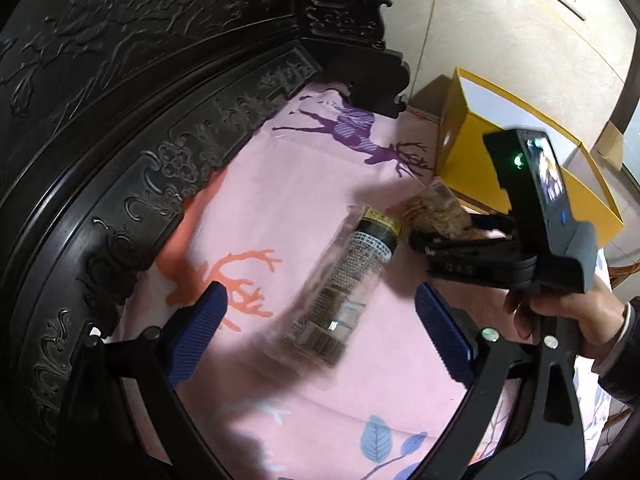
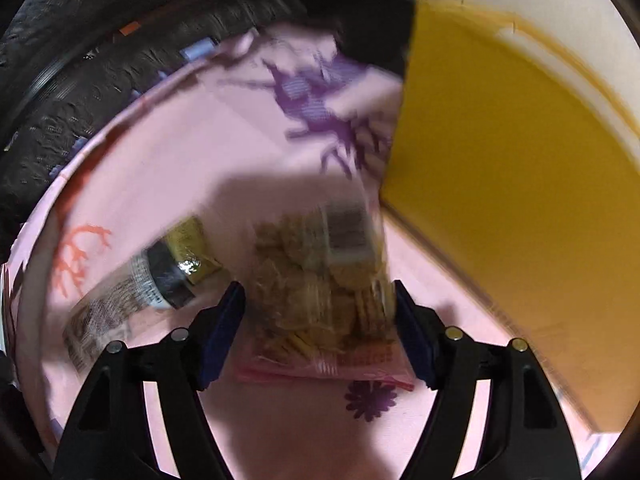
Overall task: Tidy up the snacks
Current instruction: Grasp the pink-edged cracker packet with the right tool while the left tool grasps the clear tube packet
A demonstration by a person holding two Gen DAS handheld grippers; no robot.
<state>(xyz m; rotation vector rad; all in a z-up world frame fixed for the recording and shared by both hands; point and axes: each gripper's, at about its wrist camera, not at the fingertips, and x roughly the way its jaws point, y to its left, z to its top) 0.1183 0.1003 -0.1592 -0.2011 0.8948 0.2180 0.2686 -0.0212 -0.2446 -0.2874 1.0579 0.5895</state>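
Observation:
A long clear snack packet with a black and yellow label (image 1: 344, 284) lies on the pink sheet, between and just beyond the fingers of my open left gripper (image 1: 320, 320); it also shows in the right wrist view (image 2: 140, 284). A clear bag of golden crackers (image 2: 324, 292) sits between the fingers of my right gripper (image 2: 320, 332), which close on its sides; the image is blurred. In the left wrist view the bag (image 1: 436, 212) shows at the right gripper's tips. A yellow box (image 2: 520, 184) stands open just right of it.
A dark carved wooden headboard (image 1: 140, 120) borders the pink sheet (image 1: 280, 184) on the left and far side. The yellow box (image 1: 472, 140) stands at the sheet's far right, against a beige tiled wall.

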